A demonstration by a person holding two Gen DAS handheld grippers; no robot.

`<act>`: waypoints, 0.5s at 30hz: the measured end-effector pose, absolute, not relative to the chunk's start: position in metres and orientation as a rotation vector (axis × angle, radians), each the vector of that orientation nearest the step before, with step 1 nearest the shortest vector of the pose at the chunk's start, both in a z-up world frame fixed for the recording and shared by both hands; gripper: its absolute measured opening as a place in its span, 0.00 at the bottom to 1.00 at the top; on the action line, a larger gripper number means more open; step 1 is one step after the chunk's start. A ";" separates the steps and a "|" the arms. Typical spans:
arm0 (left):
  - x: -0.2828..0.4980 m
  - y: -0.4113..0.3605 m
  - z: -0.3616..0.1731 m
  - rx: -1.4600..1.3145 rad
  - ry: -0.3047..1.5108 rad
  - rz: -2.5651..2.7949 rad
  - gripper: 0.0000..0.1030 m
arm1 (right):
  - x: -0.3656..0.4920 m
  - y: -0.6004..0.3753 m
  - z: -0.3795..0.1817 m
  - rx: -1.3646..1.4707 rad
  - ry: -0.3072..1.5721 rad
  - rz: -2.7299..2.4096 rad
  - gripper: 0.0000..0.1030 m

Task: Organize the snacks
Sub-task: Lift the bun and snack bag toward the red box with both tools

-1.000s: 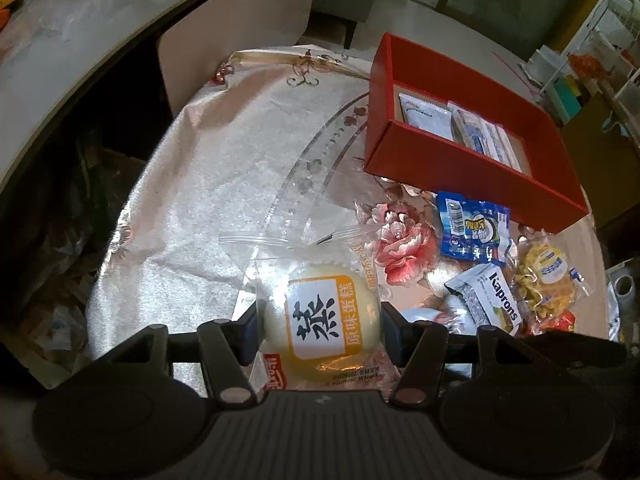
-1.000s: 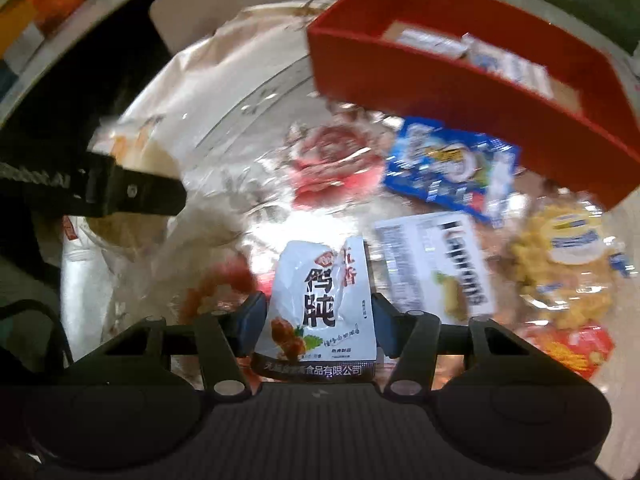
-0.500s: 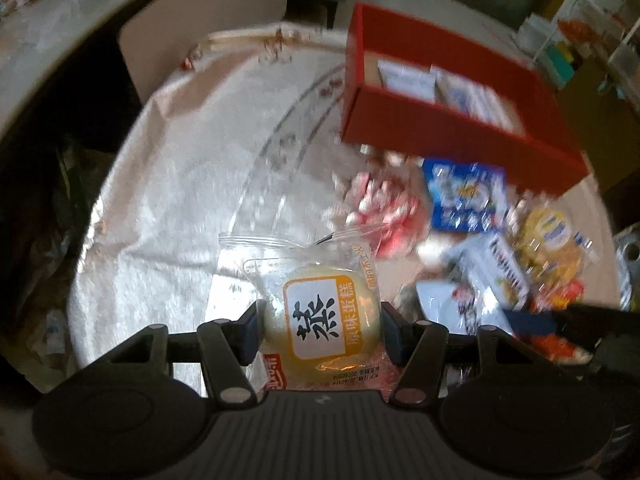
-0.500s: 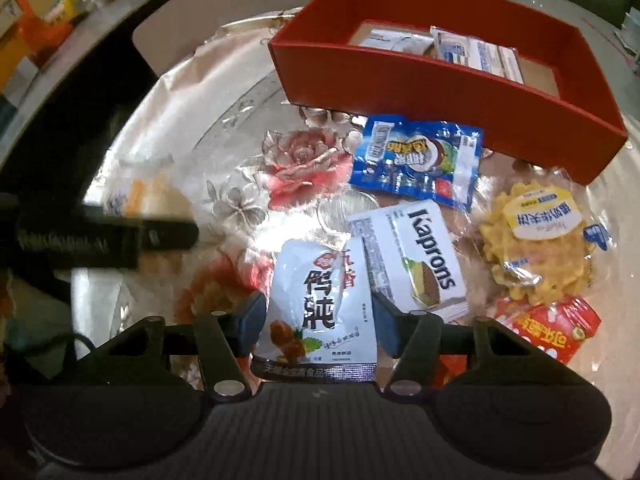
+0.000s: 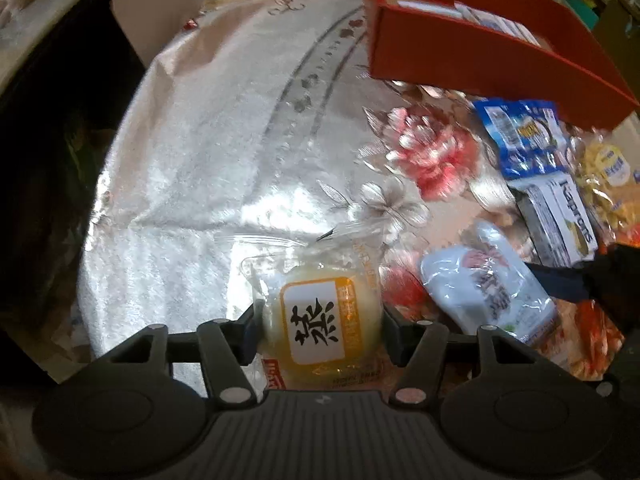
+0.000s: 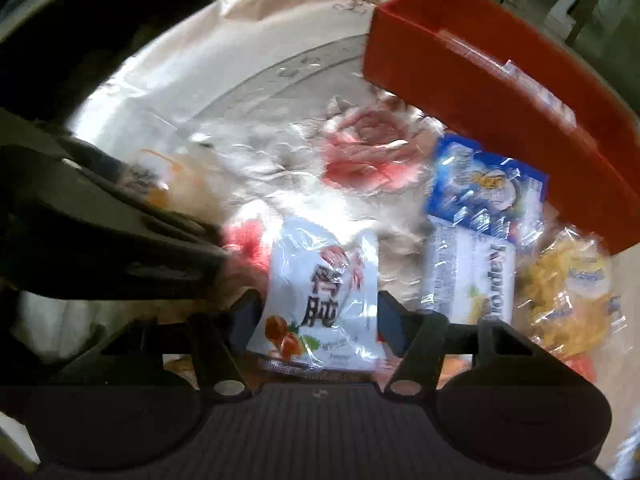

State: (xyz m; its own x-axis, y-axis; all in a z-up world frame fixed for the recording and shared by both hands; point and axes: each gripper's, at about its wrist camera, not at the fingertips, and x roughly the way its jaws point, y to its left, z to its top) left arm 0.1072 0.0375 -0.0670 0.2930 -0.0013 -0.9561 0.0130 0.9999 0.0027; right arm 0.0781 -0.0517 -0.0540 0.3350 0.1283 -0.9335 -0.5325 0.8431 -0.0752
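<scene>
Left gripper point(image 5: 322, 322): jaws clamped on a round yellow steamed cake in a clear plastic wrapper point(image 5: 320, 326), low centre of the left wrist view, above the shiny floral tablecloth point(image 5: 224, 128).

Right gripper point(image 6: 318, 318): jaws opening; a white foil snack pouch with black characters point(image 6: 320, 292) sits between them, pads just clear of its edges.

Red rectangular cardboard box point(image 6: 500, 80) lies upper right, holding flat packets. Blue snack packet point(image 6: 486, 188) lies just below the box.
</scene>
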 end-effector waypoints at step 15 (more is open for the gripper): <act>0.108 0.036 -0.016 -0.148 1.152 -0.127 0.49 | 0.090 -0.108 0.001 -0.110 1.072 0.446 0.63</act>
State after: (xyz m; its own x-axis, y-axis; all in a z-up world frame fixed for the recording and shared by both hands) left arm 0.1082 0.0364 -0.0164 0.4016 -0.1760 -0.8987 0.0237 0.9830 -0.1819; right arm 0.0898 -0.1077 0.0008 0.3991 0.2990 -0.8668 -0.4040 0.9060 0.1265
